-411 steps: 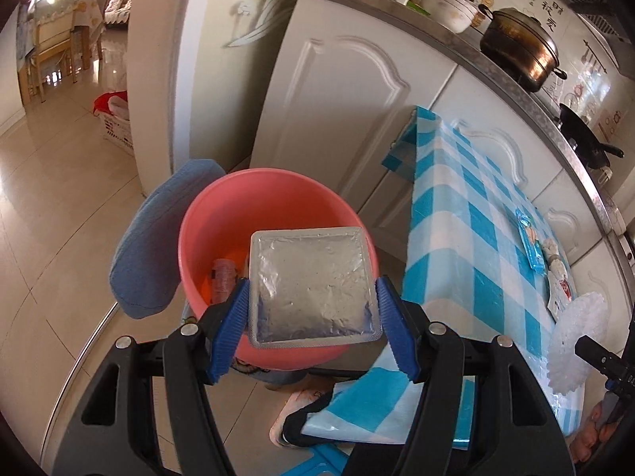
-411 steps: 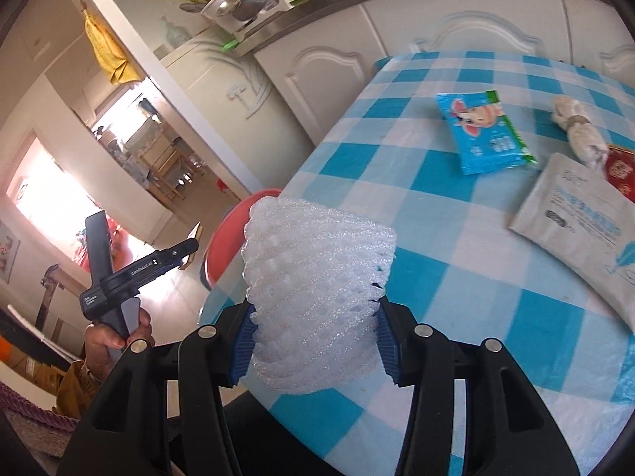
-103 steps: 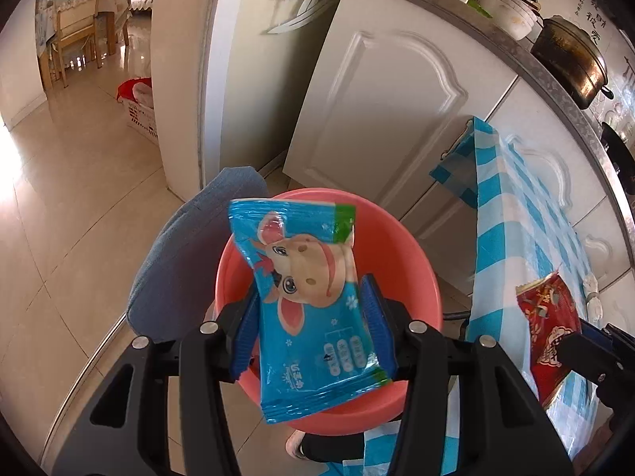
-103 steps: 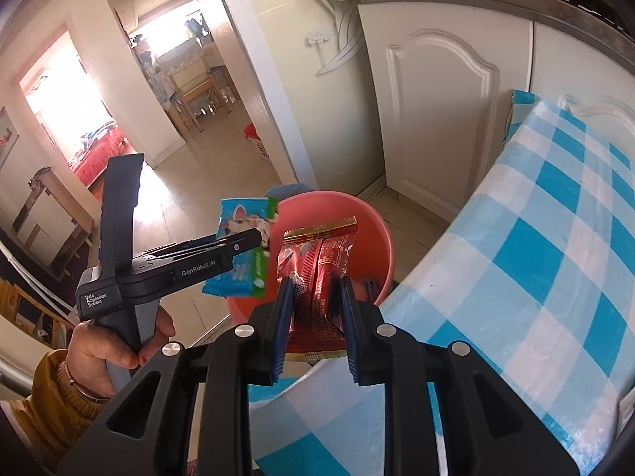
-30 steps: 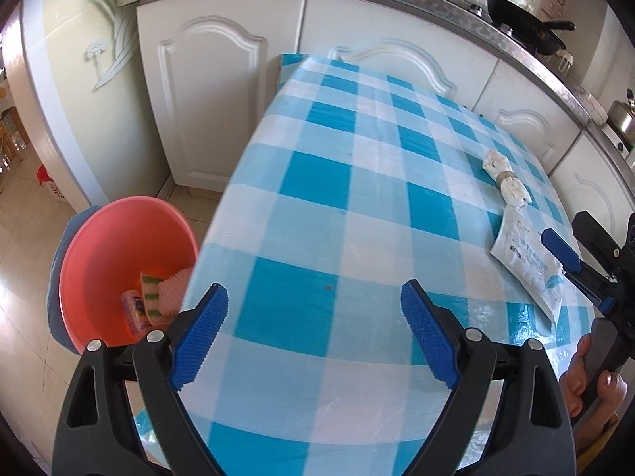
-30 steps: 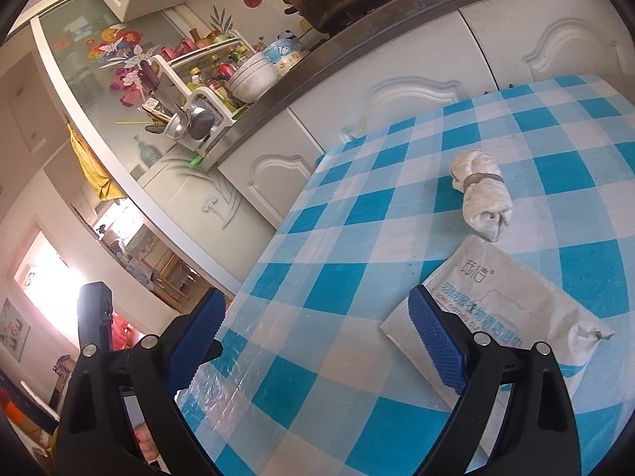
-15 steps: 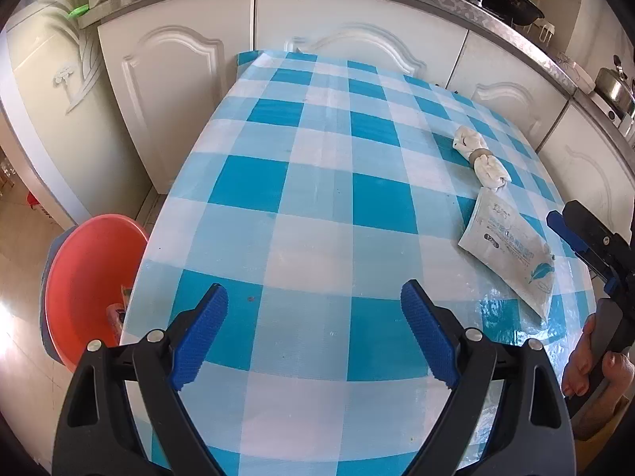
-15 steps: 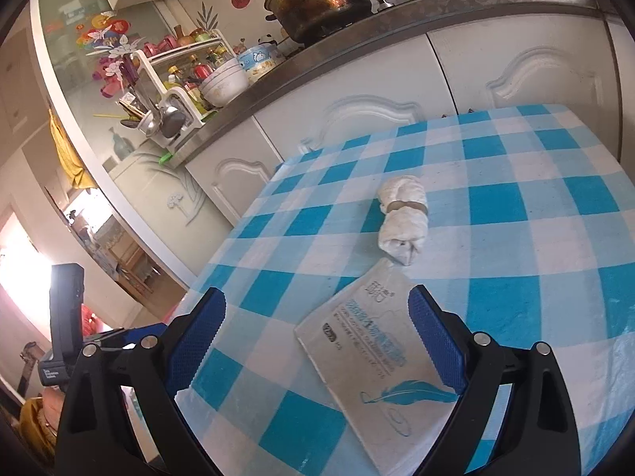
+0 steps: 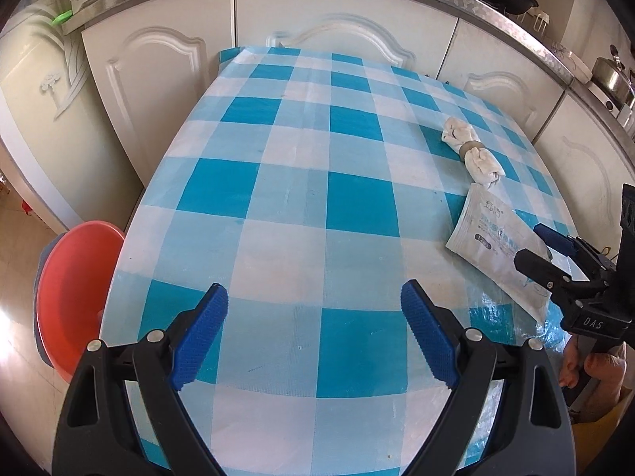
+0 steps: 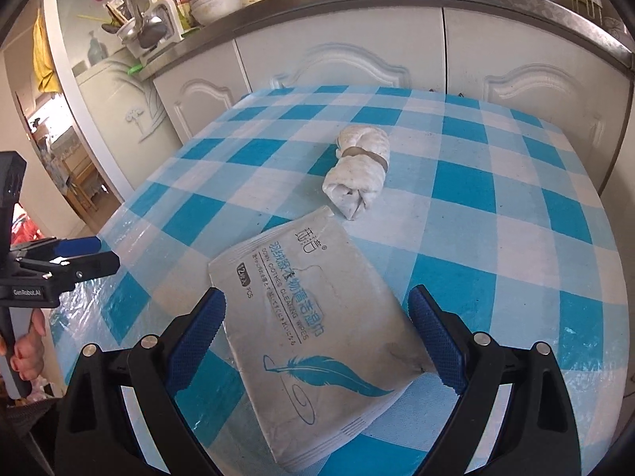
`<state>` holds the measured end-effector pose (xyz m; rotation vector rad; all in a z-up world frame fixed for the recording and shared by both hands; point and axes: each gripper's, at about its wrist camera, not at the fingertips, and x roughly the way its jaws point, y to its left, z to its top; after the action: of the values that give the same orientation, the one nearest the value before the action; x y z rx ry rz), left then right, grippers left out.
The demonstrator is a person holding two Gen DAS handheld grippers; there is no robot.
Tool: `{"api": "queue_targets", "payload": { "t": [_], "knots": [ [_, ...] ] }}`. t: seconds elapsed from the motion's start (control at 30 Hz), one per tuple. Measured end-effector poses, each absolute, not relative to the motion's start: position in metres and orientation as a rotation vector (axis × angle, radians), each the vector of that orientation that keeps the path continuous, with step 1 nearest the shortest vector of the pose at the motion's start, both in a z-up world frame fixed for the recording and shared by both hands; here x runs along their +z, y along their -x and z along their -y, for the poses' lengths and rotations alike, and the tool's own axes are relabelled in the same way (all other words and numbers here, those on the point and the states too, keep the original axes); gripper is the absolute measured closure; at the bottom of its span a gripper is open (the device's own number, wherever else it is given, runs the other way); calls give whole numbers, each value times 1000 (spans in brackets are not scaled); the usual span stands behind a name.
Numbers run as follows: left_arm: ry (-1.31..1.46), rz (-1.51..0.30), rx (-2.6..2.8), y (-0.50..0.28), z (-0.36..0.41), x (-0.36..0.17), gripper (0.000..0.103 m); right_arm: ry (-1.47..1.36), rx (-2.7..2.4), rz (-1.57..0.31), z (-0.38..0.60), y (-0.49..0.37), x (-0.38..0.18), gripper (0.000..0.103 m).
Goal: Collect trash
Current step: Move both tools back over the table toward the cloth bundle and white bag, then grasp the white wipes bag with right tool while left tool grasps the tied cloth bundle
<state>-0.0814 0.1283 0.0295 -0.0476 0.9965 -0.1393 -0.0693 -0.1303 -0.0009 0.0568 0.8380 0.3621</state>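
My right gripper (image 10: 317,337) is wide apart with nothing in it. The wipes pack (image 10: 317,325) lies flat on the table (image 10: 496,198), right between its fingers, long side slanting across. My left gripper (image 9: 313,333) is apart too, but farther away.

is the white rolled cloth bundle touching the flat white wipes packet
Cannot tell. In the right wrist view the rolled cloth bundle ends right at the wipes packet's corner; no clear gap or contact shows.
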Motion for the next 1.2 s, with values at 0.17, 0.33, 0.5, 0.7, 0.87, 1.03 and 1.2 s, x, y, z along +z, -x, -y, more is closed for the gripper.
{"api": "queue_targets", "payload": {
  "t": [0.17, 0.33, 0.5, 0.7, 0.87, 1.03, 1.2],
  "knots": [
    [46, -995, -151, 78, -125, 29, 14, 1, 374, -862, 122, 70, -3, 11],
    [51, -985, -158, 73, -120, 32, 14, 52, 379, -883, 113, 72, -7, 9],
    [55, -973, -162, 66, -115, 36, 14, 75, 367, -899, 111, 72, -10, 7],
    [55, -965, -164, 59, -107, 37, 14, 89, 357, -907, 110, 72, -11, 6],
    [55, -964, -161, 53, -100, 36, 14, 70, 393, -909, 113, 74, -11, 6],
    [58, -967, -162, 48, -97, 35, 14, 109, 424, -911, 109, 80, -11, 5],
    [61, -962, -179, 42, -87, 37, 14, 156, 403, -915, 103, 81, -13, 5]
  ]
}}
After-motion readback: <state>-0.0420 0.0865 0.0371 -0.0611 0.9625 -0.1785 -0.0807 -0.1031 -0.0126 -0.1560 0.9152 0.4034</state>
